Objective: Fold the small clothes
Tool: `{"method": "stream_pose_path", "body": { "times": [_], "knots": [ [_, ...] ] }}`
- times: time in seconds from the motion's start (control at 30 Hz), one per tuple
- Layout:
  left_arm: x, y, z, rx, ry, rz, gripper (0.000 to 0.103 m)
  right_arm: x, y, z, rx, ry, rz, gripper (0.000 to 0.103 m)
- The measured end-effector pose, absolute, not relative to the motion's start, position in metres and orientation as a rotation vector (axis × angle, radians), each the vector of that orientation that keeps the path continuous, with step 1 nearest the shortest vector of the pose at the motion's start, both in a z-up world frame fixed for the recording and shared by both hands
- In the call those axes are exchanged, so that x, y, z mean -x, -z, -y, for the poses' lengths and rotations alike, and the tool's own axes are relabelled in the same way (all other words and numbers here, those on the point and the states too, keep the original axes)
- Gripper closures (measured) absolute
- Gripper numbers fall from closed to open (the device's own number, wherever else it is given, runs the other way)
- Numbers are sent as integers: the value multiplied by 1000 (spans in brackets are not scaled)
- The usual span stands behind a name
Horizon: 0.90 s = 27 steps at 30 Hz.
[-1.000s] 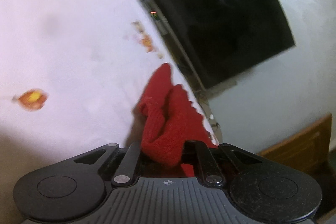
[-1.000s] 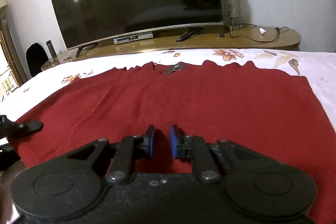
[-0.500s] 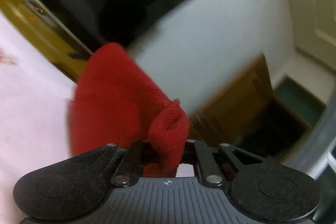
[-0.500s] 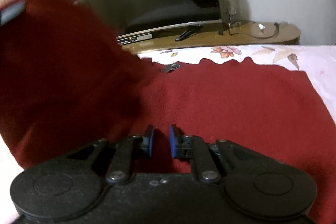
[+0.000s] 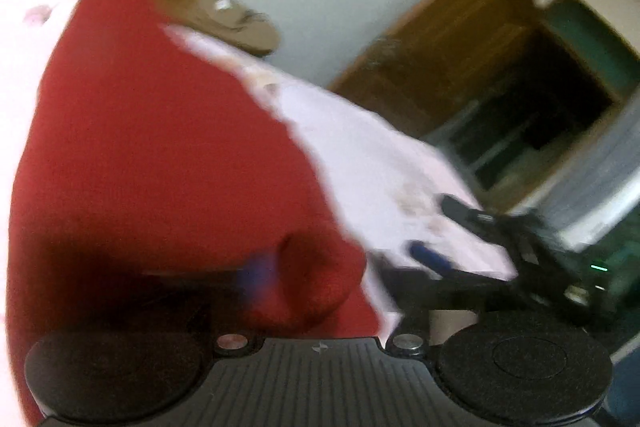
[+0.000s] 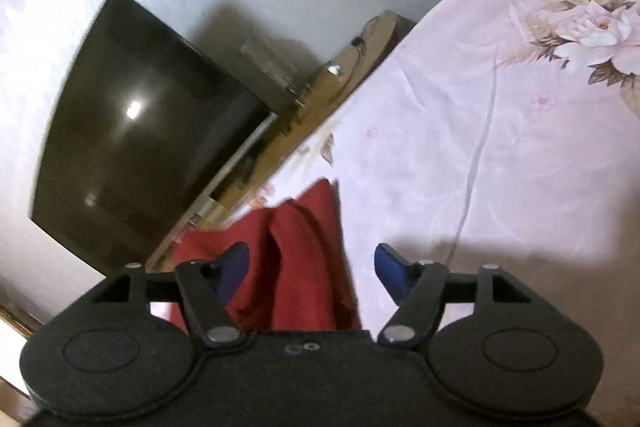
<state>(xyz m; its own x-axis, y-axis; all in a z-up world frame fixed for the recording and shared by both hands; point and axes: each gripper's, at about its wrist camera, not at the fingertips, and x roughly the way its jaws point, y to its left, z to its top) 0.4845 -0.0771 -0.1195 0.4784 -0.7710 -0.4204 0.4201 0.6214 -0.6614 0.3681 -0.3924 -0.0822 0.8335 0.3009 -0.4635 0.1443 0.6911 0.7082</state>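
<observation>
In the left wrist view, heavily smeared by motion, the red knitted garment [image 5: 160,147] fills the left and centre of the frame, lying over the pale pink floral bedsheet [image 5: 360,155], which shows as a light wedge running from the upper middle down to the lower right. The left gripper [image 5: 344,267] has just been opening its jaws: its blue pads [image 5: 430,259] stand wide apart, and a bunched fold of the red knit sits between them at the lower centre, loose and not pinched. At the right edge of that view the black frame of the right gripper [image 5: 520,255] shows, blurred, over the sheet's edge. Behind, in the upper right, stand a brown wooden door [image 5: 460,47] and a pale wall. In the right wrist view the frame is strongly tilted: the right gripper [image 6: 312,267] has likewise just been opening, its two blue pads [image 6: 390,271] are well apart, and a ridge of the red garment [image 6: 296,267] rises between them at the lower centre, nearer the left pad, with neither pad pressing on it. The pink bedsheet [image 6: 500,127] with its printed flowers takes the whole right half, a large dark flat television screen [image 6: 140,131] the left, and a long wooden stand [image 6: 312,115] runs diagonally between them.
</observation>
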Motion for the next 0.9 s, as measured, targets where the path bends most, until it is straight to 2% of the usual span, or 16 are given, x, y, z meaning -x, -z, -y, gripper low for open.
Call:
{"method": "stream_pose_path", "body": {
  "times": [0.07, 0.17, 0.33, 0.63, 0.9],
  "knots": [
    [-472, 97, 62, 482, 820, -686, 7, -366, 80, 396, -855, -136, -586, 31],
    [-477, 87, 29, 499, 748, -656, 7, -375, 85, 388, -901, -233, -620, 31],
    [-504, 101, -13, 521, 466, -707, 7, -410, 102, 365, -901, -340, -744, 32],
    [-520, 135, -16, 465, 308, -843, 7, -444, 116, 345, -877, -389, -900, 32],
    [-524, 137, -19, 449, 317, -838, 7, -464, 116, 328, -871, -484, -931, 35]
  ]
}}
